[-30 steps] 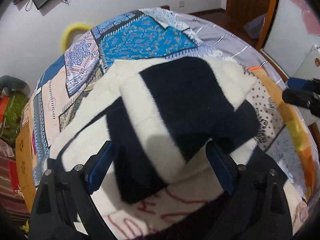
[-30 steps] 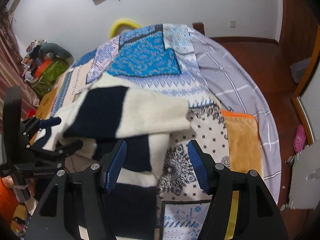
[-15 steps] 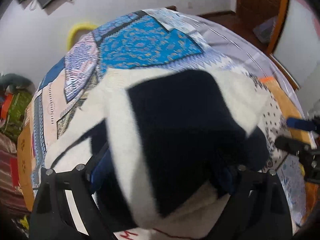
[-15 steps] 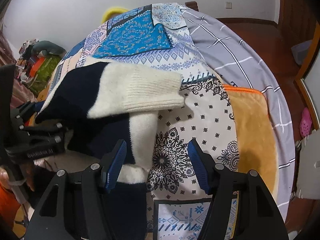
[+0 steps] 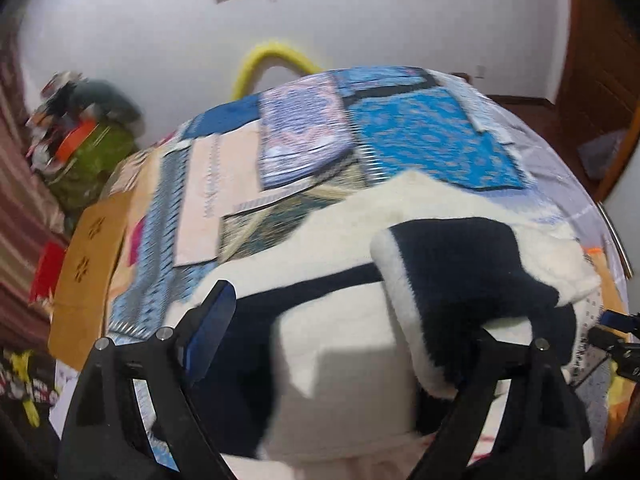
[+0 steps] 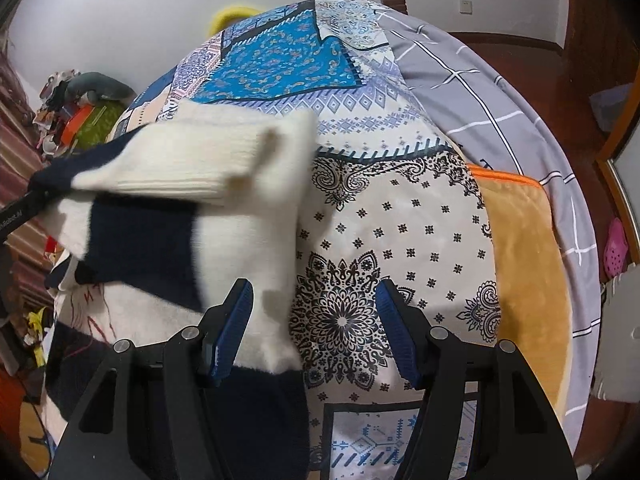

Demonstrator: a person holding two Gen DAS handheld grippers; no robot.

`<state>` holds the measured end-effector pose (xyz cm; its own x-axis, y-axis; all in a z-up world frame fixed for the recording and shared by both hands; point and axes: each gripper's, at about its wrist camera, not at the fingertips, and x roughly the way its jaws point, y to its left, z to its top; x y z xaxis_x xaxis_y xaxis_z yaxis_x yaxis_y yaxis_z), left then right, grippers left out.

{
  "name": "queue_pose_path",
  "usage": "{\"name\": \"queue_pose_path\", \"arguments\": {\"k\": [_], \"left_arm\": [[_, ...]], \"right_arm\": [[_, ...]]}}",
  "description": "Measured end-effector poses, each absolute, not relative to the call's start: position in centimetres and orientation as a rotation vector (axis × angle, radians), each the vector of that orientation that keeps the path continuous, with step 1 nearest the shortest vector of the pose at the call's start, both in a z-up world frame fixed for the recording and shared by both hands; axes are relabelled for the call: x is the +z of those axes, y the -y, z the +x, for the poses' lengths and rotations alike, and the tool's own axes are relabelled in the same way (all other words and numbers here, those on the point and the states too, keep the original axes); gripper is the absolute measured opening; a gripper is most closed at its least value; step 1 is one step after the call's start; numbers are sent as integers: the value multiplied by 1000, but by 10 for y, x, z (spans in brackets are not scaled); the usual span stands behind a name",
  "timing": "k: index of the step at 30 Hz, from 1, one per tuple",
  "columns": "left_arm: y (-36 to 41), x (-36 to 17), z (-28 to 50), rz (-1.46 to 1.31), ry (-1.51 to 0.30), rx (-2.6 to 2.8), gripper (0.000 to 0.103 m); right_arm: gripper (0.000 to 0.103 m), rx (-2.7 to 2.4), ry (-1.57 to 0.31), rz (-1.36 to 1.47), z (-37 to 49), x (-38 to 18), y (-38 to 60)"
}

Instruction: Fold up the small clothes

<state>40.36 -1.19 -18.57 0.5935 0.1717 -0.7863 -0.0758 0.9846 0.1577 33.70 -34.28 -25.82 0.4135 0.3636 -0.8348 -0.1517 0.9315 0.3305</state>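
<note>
Bed: a patchwork-print bedspread in blue, cream and black motifs (image 6: pixel 400 240) covers the work surface; a grey checked sheet (image 6: pixel 480 80) and an orange plush blanket (image 6: pixel 524 260) lie along its right side.

Garment: the cream and navy colour-block fuzzy knit sweater (image 5: pixel 340 344) lies on the near left part of the bedspread, partly folded, with red stitched lettering at its near edge.

Change: a second ago the sleeve lay across the middle of the body. It now stands further over to the right, its ribbed cream cuff (image 6: pixel 176 164) raised clear of the body.

Meaning for task: judged a sleeve fold in progress, not yet laid flat; the body fold remains to be done.

Left gripper (image 5: pixel 352 344): jaws spread wide, and the frames show no pinch. The navy part of the sleeve drapes over the right finger (image 5: pixel 492 360), while the left finger stands clear of the fabric.

Right gripper (image 6: pixel 314 328): jaws half spread and empty, poised over the sweater's right edge and the bare bedspread.

Risk: an unpinched sleeve may slip off.
</note>
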Motion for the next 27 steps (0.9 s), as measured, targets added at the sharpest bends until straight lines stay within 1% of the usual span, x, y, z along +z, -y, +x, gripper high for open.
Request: {"name": "queue_pose_path", "arguments": {"k": [4, 9, 12, 16, 20, 21, 22, 23, 25, 27], "left_arm": [[-35, -190, 386, 28, -957, 196, 89], [-67, -207, 366, -51, -1019, 196, 89], [-65, -217, 362, -36, -1042, 186, 89], [-50, -216, 362, 32, -1033, 167, 89], [-30, -208, 367, 79, -1006, 122, 89], [-26, -206, 368, 90, -1000, 118, 89], [-21, -205, 370, 103, -994, 113, 89], [-16, -204, 372, 119, -987, 111, 89], [-8, -204, 377, 141, -980, 110, 89], [2, -205, 383, 169, -977, 104, 89]], "right_arm": [[60, 328, -1096, 211, 339, -256, 340], [60, 334, -1091, 210, 341, -251, 333], [60, 362, -1077, 221, 340, -244, 325], [60, 423, -1040, 220, 338, -233, 310], [60, 447, -1027, 139, 340, -234, 289], [58, 443, -1037, 121, 343, -238, 285], [54, 439, -1050, 119, 345, -242, 282], [48, 444, -1068, 126, 348, -248, 280], [43, 457, -1097, 142, 350, -255, 277], [42, 465, -1112, 149, 351, -263, 273]]}}
